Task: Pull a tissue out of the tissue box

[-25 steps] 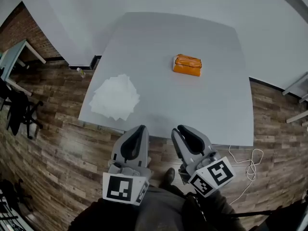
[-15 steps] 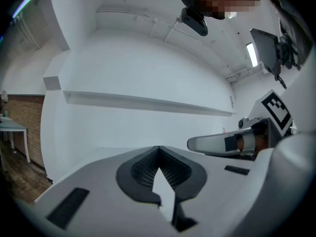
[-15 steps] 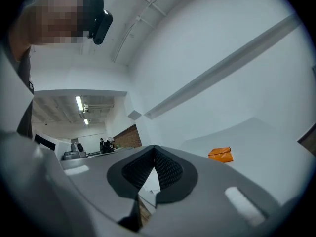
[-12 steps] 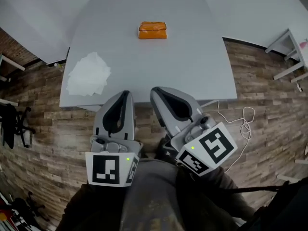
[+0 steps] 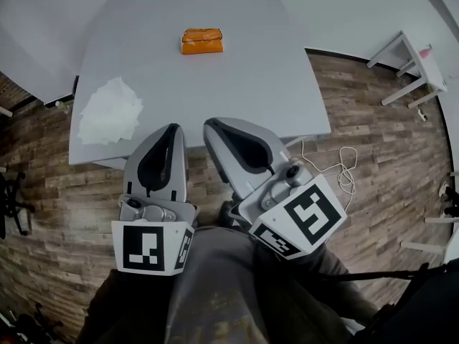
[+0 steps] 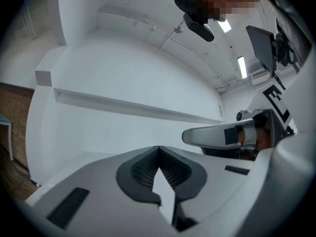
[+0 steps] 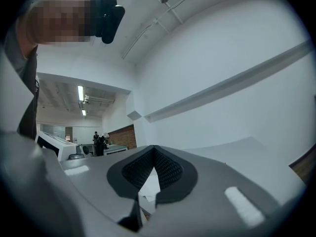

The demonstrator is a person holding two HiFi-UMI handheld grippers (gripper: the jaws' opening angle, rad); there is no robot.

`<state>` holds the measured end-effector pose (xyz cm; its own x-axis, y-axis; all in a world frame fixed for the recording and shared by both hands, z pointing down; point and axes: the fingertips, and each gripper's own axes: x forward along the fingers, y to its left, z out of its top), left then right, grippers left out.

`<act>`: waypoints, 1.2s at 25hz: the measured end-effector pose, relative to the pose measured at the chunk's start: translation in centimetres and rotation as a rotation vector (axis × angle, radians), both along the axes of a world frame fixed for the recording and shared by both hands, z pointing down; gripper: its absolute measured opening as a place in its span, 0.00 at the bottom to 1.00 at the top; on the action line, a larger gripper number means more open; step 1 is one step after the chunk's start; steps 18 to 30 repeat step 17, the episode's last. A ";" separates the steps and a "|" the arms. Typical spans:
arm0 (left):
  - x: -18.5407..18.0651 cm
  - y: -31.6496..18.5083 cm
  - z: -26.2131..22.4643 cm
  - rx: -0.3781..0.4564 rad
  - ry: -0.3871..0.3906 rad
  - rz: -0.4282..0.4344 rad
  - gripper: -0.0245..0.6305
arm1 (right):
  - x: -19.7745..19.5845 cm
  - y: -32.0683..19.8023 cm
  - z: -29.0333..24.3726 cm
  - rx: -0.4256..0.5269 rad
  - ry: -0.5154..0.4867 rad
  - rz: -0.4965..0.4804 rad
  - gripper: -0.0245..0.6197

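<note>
Your left tongs (image 5: 171,127) and right tongs (image 5: 212,125) are pressed together, empty, short of the worktop (image 5: 244,92). The tissue box (image 5: 201,41) lies far across, with loose tissues (image 5: 109,111) piled left. Any pull needs that light pack pinned.

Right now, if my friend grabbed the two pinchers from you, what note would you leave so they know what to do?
Left gripper: shut, empty, by the table's near edge.
Right gripper: shut, empty, beside the left one.
Orange tissue box: far part of the table, no gripper near it.
White tissue pile: by the table's near left corner.
Done: tissues already lie loose in that pile.
To do: reach the box, pinch a tissue, pull it out.
</note>
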<state>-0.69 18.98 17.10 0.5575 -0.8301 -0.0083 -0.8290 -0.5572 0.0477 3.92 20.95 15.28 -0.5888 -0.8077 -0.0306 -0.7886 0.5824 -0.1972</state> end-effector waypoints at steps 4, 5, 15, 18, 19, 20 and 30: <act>0.0 0.4 0.0 0.002 0.006 0.016 0.04 | -0.2 0.4 -0.2 0.004 0.011 0.009 0.04; -0.1 0.5 -0.1 0.003 0.007 0.016 0.04 | -0.4 0.5 -0.2 0.004 0.015 0.007 0.04; -1.5 1.7 0.0 0.001 0.021 0.007 0.04 | -1.9 1.6 0.0 0.001 0.029 -0.010 0.04; -1.8 2.2 0.0 0.001 0.022 0.007 0.04 | -2.2 2.1 0.1 0.000 0.031 -0.011 0.04; -1.8 2.2 0.0 0.001 0.022 0.007 0.04 | -2.2 2.1 0.1 0.000 0.031 -0.011 0.04; -1.8 2.2 0.0 0.001 0.022 0.007 0.04 | -2.2 2.1 0.1 0.000 0.031 -0.011 0.04; -1.8 2.2 0.0 0.001 0.022 0.007 0.04 | -2.2 2.1 0.1 0.000 0.031 -0.011 0.04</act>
